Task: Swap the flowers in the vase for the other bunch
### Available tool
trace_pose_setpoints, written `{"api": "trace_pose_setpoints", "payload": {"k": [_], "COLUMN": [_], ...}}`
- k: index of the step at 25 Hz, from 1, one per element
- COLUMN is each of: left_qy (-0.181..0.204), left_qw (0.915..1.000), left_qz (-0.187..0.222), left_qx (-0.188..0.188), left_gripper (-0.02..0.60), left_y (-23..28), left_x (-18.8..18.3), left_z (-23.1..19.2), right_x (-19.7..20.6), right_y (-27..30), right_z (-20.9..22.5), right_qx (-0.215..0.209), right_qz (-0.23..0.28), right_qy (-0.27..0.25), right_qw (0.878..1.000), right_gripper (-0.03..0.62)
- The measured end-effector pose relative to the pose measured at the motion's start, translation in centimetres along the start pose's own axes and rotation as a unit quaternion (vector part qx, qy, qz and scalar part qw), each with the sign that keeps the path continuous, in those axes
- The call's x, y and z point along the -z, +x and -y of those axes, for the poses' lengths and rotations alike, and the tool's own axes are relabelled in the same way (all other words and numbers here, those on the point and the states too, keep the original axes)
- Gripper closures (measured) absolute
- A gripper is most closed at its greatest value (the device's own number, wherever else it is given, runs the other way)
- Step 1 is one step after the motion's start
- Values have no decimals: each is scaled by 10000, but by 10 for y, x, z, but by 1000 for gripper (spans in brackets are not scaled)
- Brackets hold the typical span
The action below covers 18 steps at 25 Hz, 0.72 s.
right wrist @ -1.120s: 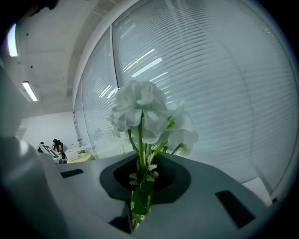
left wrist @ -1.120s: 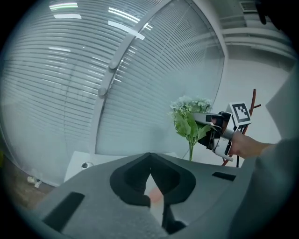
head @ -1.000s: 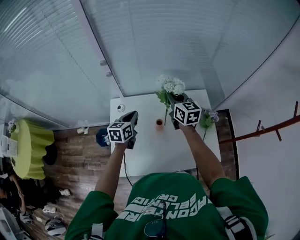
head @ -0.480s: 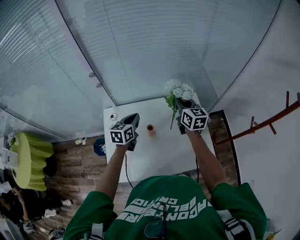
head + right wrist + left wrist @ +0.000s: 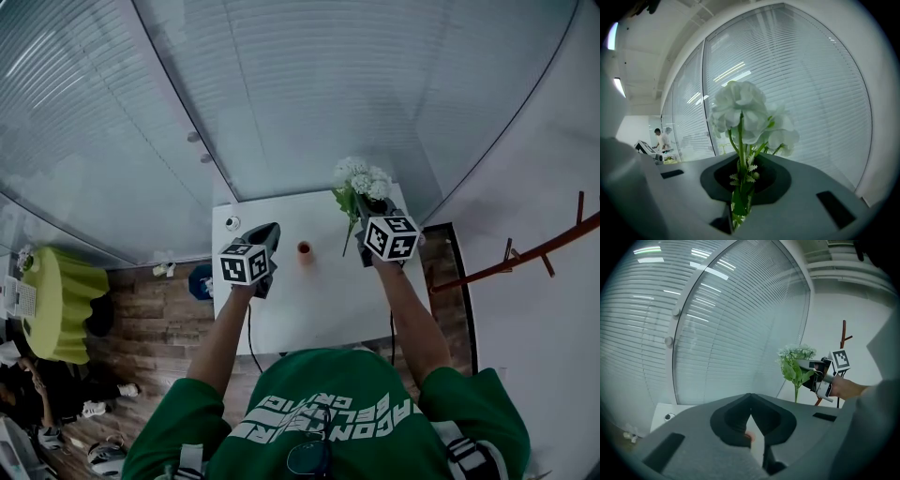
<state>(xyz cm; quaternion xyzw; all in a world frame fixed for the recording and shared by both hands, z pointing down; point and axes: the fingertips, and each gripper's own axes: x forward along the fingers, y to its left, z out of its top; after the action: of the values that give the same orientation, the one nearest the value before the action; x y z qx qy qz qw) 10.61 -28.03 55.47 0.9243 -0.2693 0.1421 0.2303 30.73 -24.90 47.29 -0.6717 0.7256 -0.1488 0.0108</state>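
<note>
1. Plainly, the left gripper carries nothing. Its dark jaws meet at the tips with an empty sliver behind them, and it hangs over the left half of the white table. Its shell is matte grey plastic.
2. The vase is a small, round, orange pot standing upright mid-table, apart from both grippers. Nothing shows in it (though it is too small to be sure). I judge it light, smooth-sided and easy to tip. It is best held low round its body while any stems go in.
3. The flowers are up in the air over the table's far right part, well clear of the vase. They are rounded white clusters of soft, ruffled petals on thin green stems with small toothed leaves. They look light and top-heavy, with springy stems and heads that would crush easily. The place to hold them is the gathered stems below the leaves, never the blooms.
4. The right gripper is clamped on those stems low down, with the heads upright above its jaws. The other bunch shows in no view.
</note>
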Motion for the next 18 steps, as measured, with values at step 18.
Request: {"api": "trace_pose_setpoints", "payload": {"k": [18], "left_qy": [-586], "left_qw": [9927], "left_qz": [46], "left_qx": [-1052], "left_gripper": [574], "left_y": [-75], "left_x": [47], "left_z": [-59], "right_x": [45], "right_y": [91], "right_z": [-70], "right_qx": [-832], "right_qz": [-285], "right_qy": [-245], "right_qw": [9958], "right_gripper": [557]}}
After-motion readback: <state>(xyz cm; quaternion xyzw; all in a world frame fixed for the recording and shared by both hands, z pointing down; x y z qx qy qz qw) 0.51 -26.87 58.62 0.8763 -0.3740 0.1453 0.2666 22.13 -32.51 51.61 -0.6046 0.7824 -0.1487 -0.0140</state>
